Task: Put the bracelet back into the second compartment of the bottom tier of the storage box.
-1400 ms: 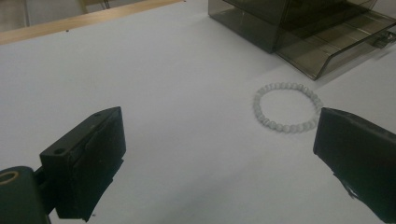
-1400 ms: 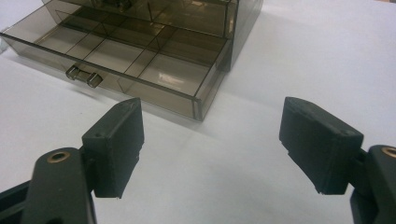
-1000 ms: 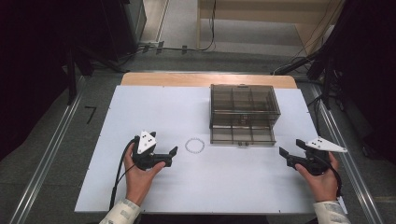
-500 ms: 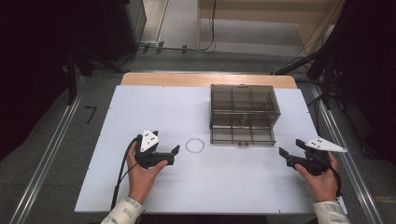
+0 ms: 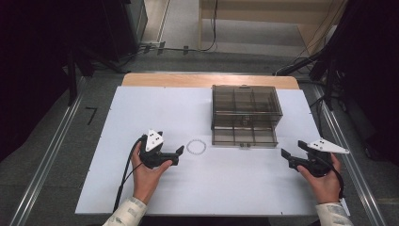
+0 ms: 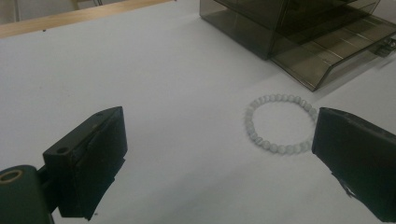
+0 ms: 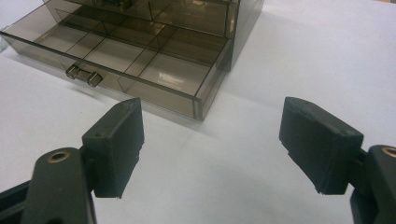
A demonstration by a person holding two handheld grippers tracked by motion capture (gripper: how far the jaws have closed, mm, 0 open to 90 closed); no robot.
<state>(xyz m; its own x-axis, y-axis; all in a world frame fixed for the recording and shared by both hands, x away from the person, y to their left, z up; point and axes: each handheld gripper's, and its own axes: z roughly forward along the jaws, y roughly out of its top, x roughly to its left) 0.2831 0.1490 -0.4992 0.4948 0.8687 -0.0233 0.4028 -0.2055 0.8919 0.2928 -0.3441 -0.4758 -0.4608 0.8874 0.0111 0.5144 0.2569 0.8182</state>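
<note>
Nearest us, our left hand-held gripper (image 5: 178,151) sits low over the white bench (image 5: 141,113) with its jaws spread wide, nothing between them; the bracelet (image 5: 196,147) lies flat just beyond, a closed ring of pale beads, and in the left gripper view (image 6: 280,122) it sits off toward one jaw rather than centred. That offset is our first worry; if we close as we stand, one jaw may push the ring sideways instead of catching it, and smooth beads on a slick bench would likely skate or roll out of a shallow pinch. Coming down too flat could also press the beads against the surface and trap nothing.

Our right hand-held gripper (image 5: 286,155) is likewise spread and empty, well apart from the bracelet, facing the drawer's corner.

Farther on stands the smoky organizer (image 5: 244,106), its bottom drawer (image 7: 140,70) pulled out, divided into compartments, handle (image 7: 83,74) at the front; the drawer's front wall is what stands in the way of a low carry, and a dangling loop could snag it or a divider.
</note>
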